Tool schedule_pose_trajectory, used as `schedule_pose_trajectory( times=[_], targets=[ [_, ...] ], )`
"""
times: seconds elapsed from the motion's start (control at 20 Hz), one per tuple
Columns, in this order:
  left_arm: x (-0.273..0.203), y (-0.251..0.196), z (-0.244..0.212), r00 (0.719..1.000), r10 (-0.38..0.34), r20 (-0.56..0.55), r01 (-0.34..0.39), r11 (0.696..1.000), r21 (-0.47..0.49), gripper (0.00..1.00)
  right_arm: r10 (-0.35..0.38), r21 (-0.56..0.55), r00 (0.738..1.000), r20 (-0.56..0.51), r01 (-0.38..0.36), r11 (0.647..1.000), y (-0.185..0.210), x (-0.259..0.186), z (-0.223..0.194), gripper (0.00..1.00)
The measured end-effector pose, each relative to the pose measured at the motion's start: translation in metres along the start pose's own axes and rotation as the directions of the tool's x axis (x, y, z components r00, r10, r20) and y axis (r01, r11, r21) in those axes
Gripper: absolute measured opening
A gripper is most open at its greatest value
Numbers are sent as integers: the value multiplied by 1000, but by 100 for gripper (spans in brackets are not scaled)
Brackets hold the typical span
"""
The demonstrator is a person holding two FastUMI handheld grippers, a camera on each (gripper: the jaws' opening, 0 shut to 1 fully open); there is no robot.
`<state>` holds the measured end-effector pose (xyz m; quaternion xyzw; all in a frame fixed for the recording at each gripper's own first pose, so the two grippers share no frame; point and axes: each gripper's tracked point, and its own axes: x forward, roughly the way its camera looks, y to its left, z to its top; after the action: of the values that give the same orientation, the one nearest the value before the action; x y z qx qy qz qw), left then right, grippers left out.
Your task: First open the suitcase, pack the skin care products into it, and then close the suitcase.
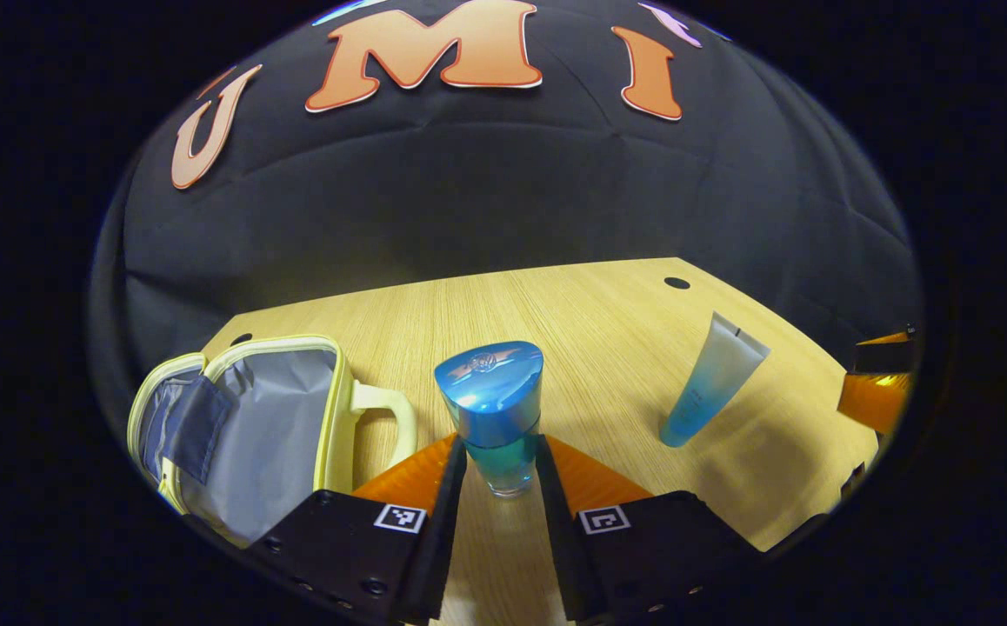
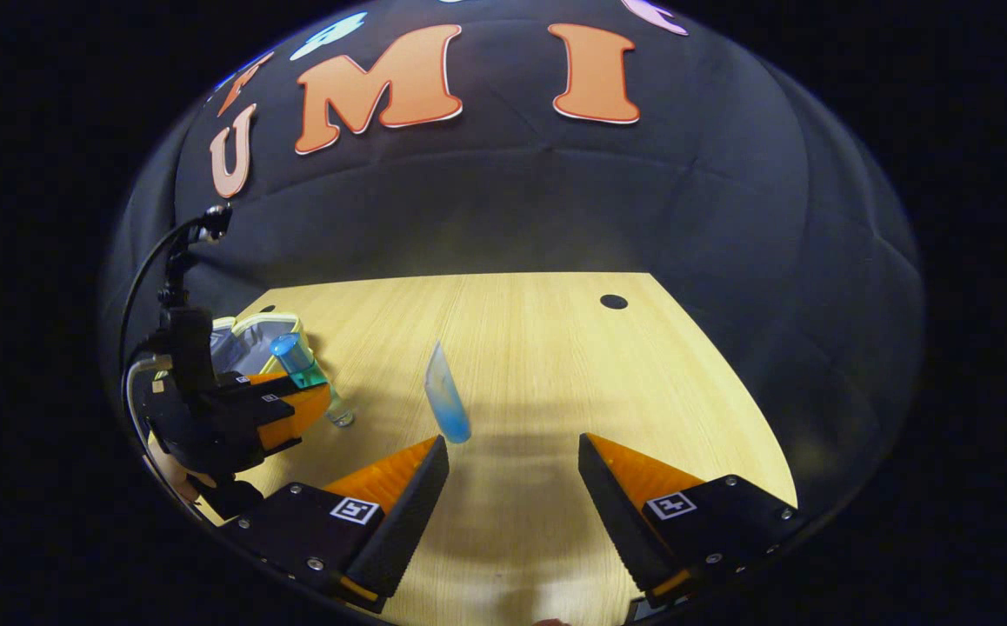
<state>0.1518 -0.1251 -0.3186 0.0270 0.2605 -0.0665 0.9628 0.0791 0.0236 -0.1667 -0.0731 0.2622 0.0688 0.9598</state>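
Left tool (image 1: pixel 501 465) clamped on upright blue-capped glass bottle (image 1: pixel 495 409); open yellow fabric suitcase (image 1: pixel 243 435) lies to its left; right tool (image 2: pixel 512 487) spread apart.

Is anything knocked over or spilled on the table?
Nothing is spilled. The tube lies flat on the table, still unpacked. The left gripper holds the blue bottle upright beside the open suitcase. Nothing looks broken.
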Motion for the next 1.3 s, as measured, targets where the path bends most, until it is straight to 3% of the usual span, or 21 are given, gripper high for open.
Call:
schedule_pose_trajectory(
  times=[0.3,0.55,0.8,1.0,1.05,1.1,1.3],
  targets=[
    [-18,-4,11,999,-27,20,27,1000,13,49,31,-7,999,-37,-31,1000,18,26,-6,96],
    [-47,-1,30,998,-59,37,60,998,-29,49,43,-33,997,-63,-45,998,35,58,-8,96],
    [-76,26,45,998,-41,52,44,997,-58,48,67,-53,996,-65,-70,996,56,86,-6,89],
    [-97,61,51,999,0,55,3,999,-52,49,62,-29,996,-66,-64,997,62,104,-1,80],
    [-101,69,53,998,4,56,-1,998,-56,49,62,-21,996,-66,-64,998,64,108,-1,70],
    [-105,77,54,998,3,57,1,998,-64,49,49,-22,996,-74,-51,998,65,112,-3,72],
    [-115,109,52,999,-2,44,6,996,-85,49,2,-10,994,-105,-4,1000,62,118,-10,47]
  ],
)
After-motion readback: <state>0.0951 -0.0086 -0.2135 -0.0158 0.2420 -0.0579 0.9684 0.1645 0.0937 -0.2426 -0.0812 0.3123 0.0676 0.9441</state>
